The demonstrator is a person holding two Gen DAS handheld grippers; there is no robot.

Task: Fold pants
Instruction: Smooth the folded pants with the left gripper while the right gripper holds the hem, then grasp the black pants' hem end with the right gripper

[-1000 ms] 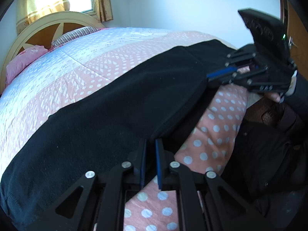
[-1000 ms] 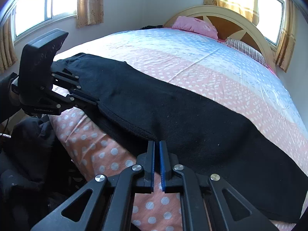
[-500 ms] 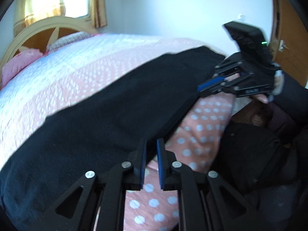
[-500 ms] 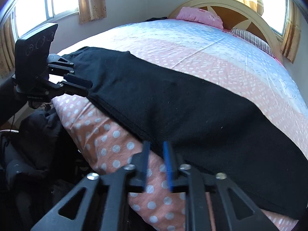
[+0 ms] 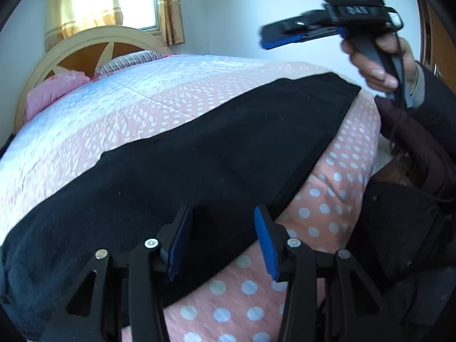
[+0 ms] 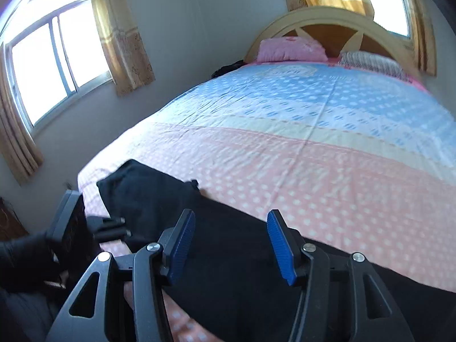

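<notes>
The black pants (image 5: pixel 176 171) lie stretched in a long band along the near edge of the bed (image 5: pixel 142 108), running from the lower left of the left wrist view up to the right of centre. In the right wrist view they fill the lower middle of the frame (image 6: pixel 228 270), one end bunched at the left by the mattress corner.

The left claw (image 5: pixel 222 242) sits at the bottom centre of its own view, its blue-padded jaws opening, released and gripping nothing; the pants' edge and the polka-dot bedcover (image 5: pixel 327 199) show in the gap between them, with no pad pressing on the cloth. It shows again at the lower left of the right wrist view (image 6: pixel 114 225), just beside the bunched end of the pants.

The right claw (image 6: pixel 230 245) is also opening, with nothing clamped; the black cloth shows behind and below its pads. In the left wrist view it hangs at the upper right (image 5: pixel 273 35), above the bed and apart from the pants, gripped by a hand (image 5: pixel 379 65)

A pink pillow (image 6: pixel 290 48) and a striped pillow (image 6: pixel 370 61) rest against the wooden headboard (image 6: pixel 336 20)
</notes>
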